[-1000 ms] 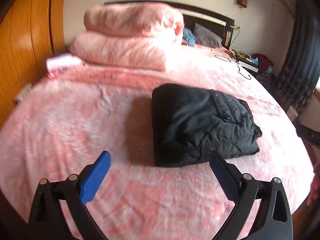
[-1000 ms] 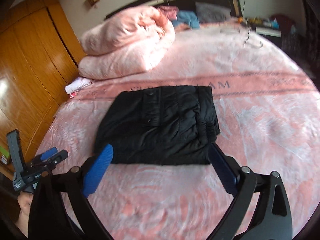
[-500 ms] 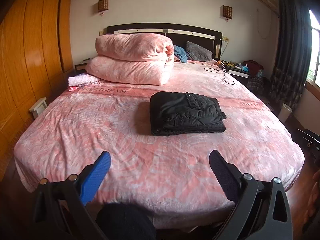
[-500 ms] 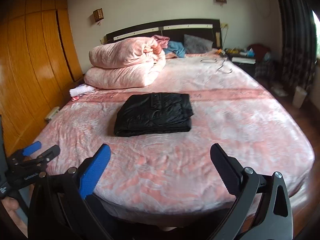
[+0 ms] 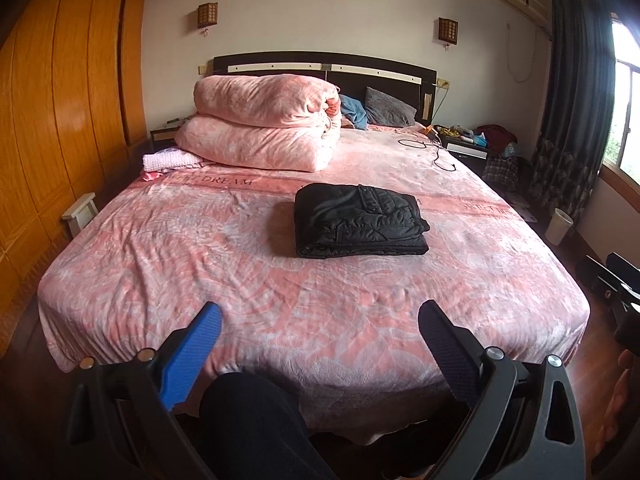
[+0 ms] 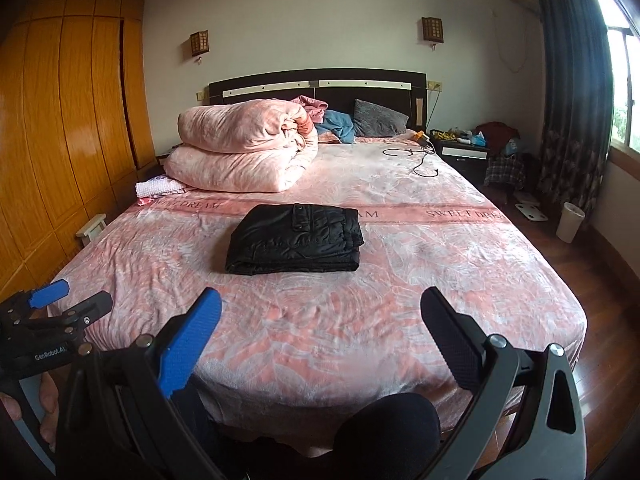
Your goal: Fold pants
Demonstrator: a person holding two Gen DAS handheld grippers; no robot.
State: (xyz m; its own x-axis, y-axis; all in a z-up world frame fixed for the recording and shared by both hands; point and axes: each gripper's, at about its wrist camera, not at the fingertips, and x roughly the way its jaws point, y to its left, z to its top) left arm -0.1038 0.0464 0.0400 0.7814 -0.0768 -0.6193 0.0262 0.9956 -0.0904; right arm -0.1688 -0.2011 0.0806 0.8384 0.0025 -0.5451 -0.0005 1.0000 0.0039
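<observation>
The black pants [image 5: 358,221] lie folded into a compact rectangle near the middle of the pink bed [image 5: 200,264]; they also show in the right wrist view [image 6: 298,239]. My left gripper [image 5: 320,326] is open and empty, held back beyond the foot of the bed, far from the pants. My right gripper [image 6: 322,312] is open and empty too, also behind the bed's foot edge. The left gripper [image 6: 68,302] shows at the lower left of the right wrist view, jaws apart.
A folded pink duvet [image 5: 264,124] and pillows [image 5: 386,112] lie at the headboard end, with a black cable [image 5: 436,152] on the bed. A wooden wardrobe [image 5: 60,120] stands left, a nightstand [image 5: 472,144], curtain and white bin [image 5: 560,226] right. The person's knees [image 5: 248,420] are below the grippers.
Both grippers have pulled back and away from the folded pants, from just over them to beyond the foot of the bed. The pants have not moved.
</observation>
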